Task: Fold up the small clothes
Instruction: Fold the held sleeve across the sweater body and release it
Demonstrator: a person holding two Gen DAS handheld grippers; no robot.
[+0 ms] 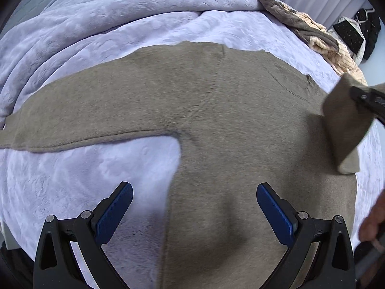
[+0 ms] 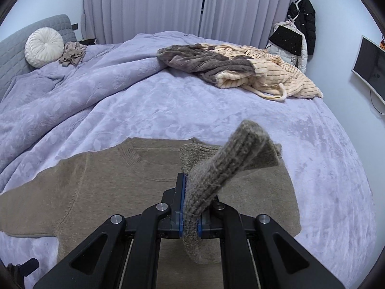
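A taupe knit sweater (image 1: 216, 120) lies flat on the lavender bed cover (image 1: 84, 180), its left sleeve stretched out to the left. My left gripper (image 1: 195, 207) is open and empty, hovering above the sweater's lower left body edge. My right gripper (image 2: 190, 216) is shut on the ribbed cuff of the right sleeve (image 2: 231, 161) and holds it lifted above the sweater body (image 2: 108, 187). The lifted sleeve (image 1: 344, 125) and the right gripper show at the right edge of the left wrist view.
A grey and cream striped garment (image 2: 240, 67) lies bunched at the far side of the bed. A round white cushion (image 2: 43, 47) and a small beige cloth (image 2: 73, 53) sit by the headboard. A duvet (image 2: 72, 84) is heaped at left. Coats (image 2: 300, 24) hang at right.
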